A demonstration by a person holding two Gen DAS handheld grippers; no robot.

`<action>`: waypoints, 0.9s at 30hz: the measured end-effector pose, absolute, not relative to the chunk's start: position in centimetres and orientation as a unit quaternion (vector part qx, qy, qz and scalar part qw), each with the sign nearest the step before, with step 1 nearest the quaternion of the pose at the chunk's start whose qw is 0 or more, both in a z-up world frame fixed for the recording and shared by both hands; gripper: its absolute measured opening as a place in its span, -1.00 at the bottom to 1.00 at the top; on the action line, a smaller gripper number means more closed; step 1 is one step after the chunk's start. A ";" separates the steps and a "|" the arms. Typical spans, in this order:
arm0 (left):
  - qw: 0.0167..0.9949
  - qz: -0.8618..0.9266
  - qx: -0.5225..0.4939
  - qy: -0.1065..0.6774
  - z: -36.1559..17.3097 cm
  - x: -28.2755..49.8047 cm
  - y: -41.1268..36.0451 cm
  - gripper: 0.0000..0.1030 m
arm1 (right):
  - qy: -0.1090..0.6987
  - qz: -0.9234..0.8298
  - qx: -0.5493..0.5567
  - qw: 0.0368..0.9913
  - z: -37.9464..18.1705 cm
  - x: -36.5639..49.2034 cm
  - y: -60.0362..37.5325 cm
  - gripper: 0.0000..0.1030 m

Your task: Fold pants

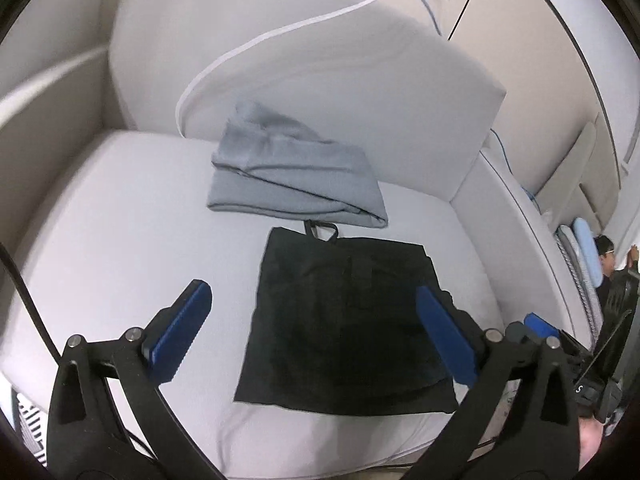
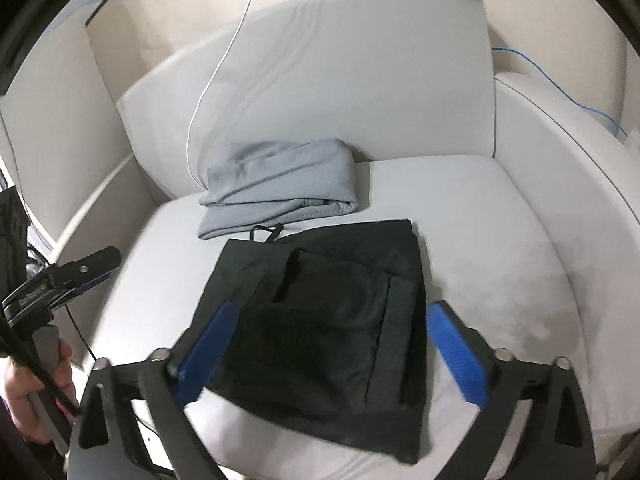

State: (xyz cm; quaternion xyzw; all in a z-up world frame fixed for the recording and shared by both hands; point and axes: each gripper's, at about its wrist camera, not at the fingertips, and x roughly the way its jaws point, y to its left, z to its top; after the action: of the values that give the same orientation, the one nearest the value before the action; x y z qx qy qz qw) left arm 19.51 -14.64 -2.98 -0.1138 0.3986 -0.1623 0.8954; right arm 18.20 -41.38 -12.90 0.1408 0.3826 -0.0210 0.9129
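Black pants [image 1: 344, 328] lie folded into a flat square on the white seat cushion [image 1: 120, 216], with a drawstring loop at their far edge. They also show in the right wrist view [image 2: 328, 320]. My left gripper [image 1: 316, 320] is open and empty, held above the pants' left part. My right gripper [image 2: 332, 344] is open and empty, its blue pads [image 2: 452, 348] either side of the pants' near part. The right gripper's tip shows at the left view's right edge [image 1: 540, 324]; the left gripper shows at the right view's left edge [image 2: 80, 272].
Folded grey pants [image 1: 292, 176] lie behind the black ones against the white back cushion [image 1: 320, 60]. A white cable [image 1: 248, 48] hangs over the back cushion. Armrests [image 2: 560, 128] flank the seat. A person [image 1: 606, 256] is at far right.
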 end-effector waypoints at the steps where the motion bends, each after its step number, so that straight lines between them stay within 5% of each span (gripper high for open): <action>1: 0.899 -0.160 -0.111 0.393 -2.7 18.8 -14.6 0.97 | 0.383 -0.023 0.142 0.913 -13.0 17.7 -41.2 0.99; 27: 0.916 -0.153 0.063 0.365 -5.6 13.9 -20.6 0.97 | 0.397 -0.073 0.071 0.912 -17.0 17.9 -40.4 1.00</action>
State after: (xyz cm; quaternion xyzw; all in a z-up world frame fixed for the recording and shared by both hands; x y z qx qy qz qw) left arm 13.86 -20.57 -5.58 0.0629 0.3654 -0.1532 0.9160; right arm 17.90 -40.43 -16.98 0.0712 0.3967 -0.0727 0.9123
